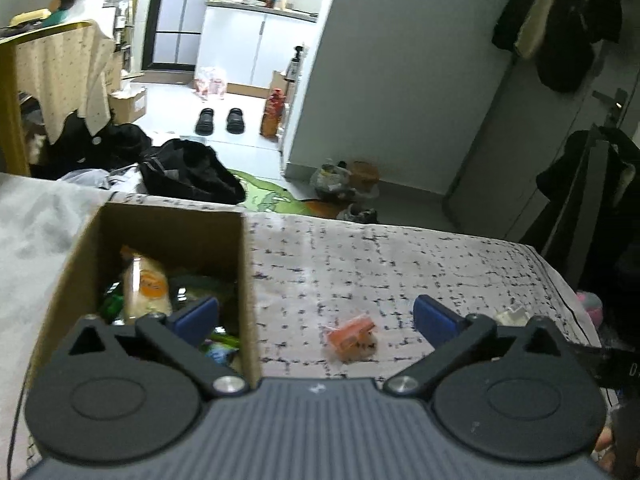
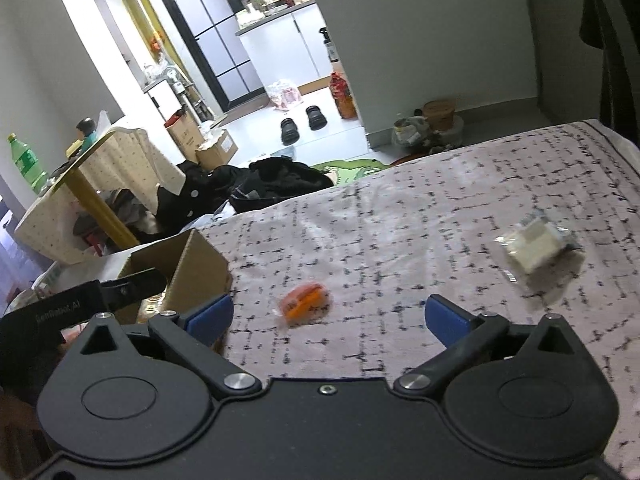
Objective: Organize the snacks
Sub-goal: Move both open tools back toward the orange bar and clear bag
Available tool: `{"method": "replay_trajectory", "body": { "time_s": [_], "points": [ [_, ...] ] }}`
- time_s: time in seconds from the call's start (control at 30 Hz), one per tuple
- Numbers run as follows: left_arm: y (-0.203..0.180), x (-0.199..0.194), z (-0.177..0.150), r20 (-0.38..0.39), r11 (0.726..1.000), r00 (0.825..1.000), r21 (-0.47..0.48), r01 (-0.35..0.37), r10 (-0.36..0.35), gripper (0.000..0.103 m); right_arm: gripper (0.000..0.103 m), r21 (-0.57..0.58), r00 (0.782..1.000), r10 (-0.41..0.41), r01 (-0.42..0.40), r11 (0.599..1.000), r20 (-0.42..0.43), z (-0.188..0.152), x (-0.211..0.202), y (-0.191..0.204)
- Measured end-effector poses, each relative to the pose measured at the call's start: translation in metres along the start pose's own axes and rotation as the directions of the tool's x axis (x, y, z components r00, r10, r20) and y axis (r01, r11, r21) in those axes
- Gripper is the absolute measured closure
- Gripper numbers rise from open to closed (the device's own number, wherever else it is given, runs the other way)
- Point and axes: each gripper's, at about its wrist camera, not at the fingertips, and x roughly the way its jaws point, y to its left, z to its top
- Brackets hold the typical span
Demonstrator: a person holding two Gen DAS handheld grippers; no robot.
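Note:
An open cardboard box [image 1: 244,264] stands on the patterned bed cover [image 1: 380,256] and holds several snack packets, one pale with an orange label [image 1: 146,286]. My left gripper [image 1: 316,318] is open and empty, its left finger over the box's right side. A small orange snack packet [image 1: 352,334] lies on the cover between its fingers, farther out. My right gripper [image 2: 328,314] is open and empty, with the same orange packet [image 2: 304,302] just ahead of it. A white wrapped snack [image 2: 534,246] lies to the right. The box [image 2: 192,268] is at the left, with the left gripper's arm [image 2: 80,300] over it.
The bed's far edge drops to a floor with black clothes [image 1: 188,172], a green mat [image 1: 264,194], slippers [image 1: 220,120] and bags by the wall [image 1: 344,180]. A covered table [image 2: 80,184] with a green bottle [image 2: 24,164] stands at left.

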Motion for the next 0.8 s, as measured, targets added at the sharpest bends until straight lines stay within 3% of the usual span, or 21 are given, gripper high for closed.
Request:
{"method": "replay_trajectory", "body": {
  "time_s": [0.37, 0.8],
  "points": [
    [-0.037, 0.01, 0.001, 0.005, 0.993, 0.997, 0.093, 0.07, -0.071, 0.0, 0.0, 0.024, 0.998, -0.055, 0.055, 0.998, 0.027, -0.003, -0.011, -0.03],
    [-0.067, 0.03, -0.001, -0.029, 0.984, 0.996, 0.157, 0.085, -0.082, 0.0, 0.0, 0.071, 0.996, -0.081, 0.078, 0.994, 0.032, 0.0, -0.018, -0.066]
  ]
}}
